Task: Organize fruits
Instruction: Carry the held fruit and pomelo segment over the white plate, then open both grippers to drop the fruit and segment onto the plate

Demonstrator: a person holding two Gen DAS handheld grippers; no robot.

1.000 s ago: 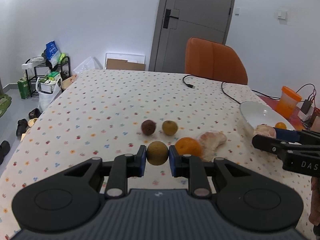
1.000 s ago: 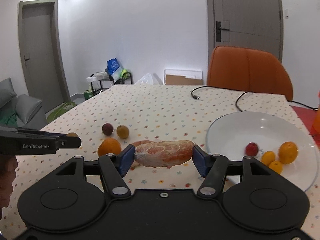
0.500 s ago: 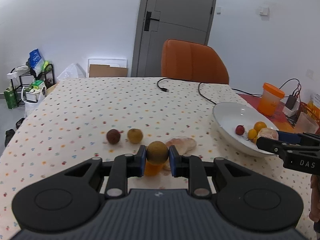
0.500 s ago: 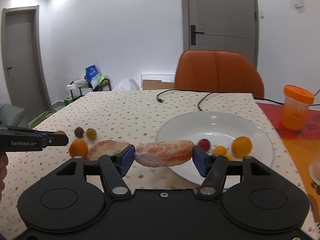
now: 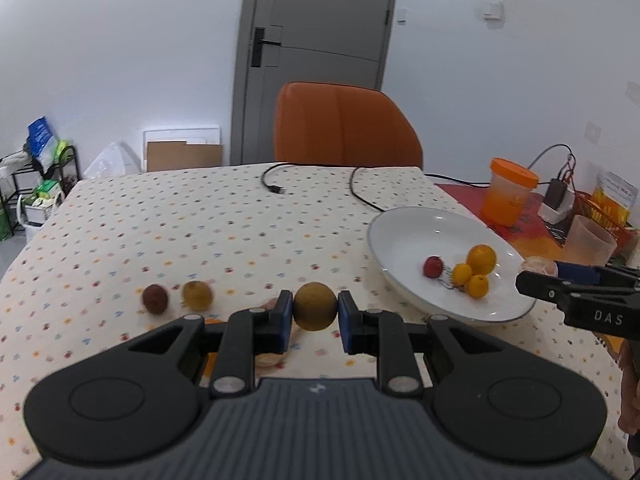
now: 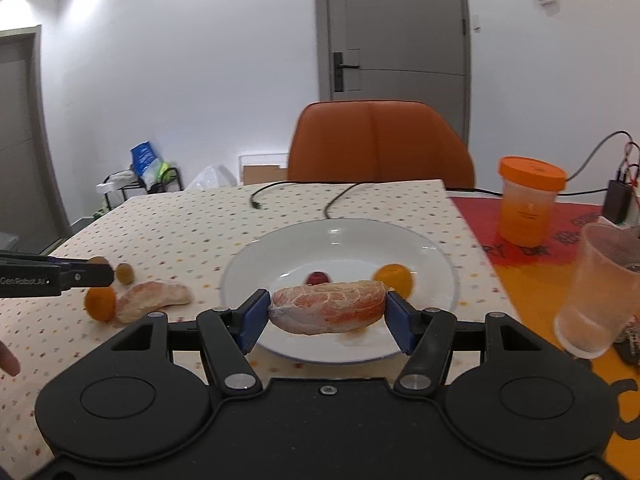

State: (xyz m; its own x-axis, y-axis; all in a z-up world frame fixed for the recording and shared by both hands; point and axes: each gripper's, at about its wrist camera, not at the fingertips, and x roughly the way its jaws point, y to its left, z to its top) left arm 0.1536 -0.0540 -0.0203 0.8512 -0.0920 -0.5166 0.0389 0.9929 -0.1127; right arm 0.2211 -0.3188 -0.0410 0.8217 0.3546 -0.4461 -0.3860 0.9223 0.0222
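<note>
My left gripper [image 5: 315,307] is shut on a round brown-green fruit [image 5: 315,306] and holds it above the table, left of the white plate [image 5: 404,224]. My right gripper [image 6: 327,312] is shut on a peeled pomelo segment [image 6: 329,306] over the near rim of the plate [image 6: 280,252]. The plate holds a red fruit [image 5: 433,266] and three small oranges [image 5: 481,258]. On the cloth lie a dark red fruit [image 5: 155,298], a yellow-brown fruit [image 5: 197,295], an orange [image 6: 99,303] and a second pomelo segment [image 6: 154,300].
An orange-lidded jar [image 6: 528,200], a clear plastic cup [image 6: 596,292] and a charger with cables [image 5: 554,200] stand on the red mat at the right. A black cable [image 5: 276,184] lies at the back of the table. An orange chair [image 5: 344,124] stands behind it.
Both grippers have swung to the right toward the plate with their fruit. The right gripper now hangs over the plate's near rim.
</note>
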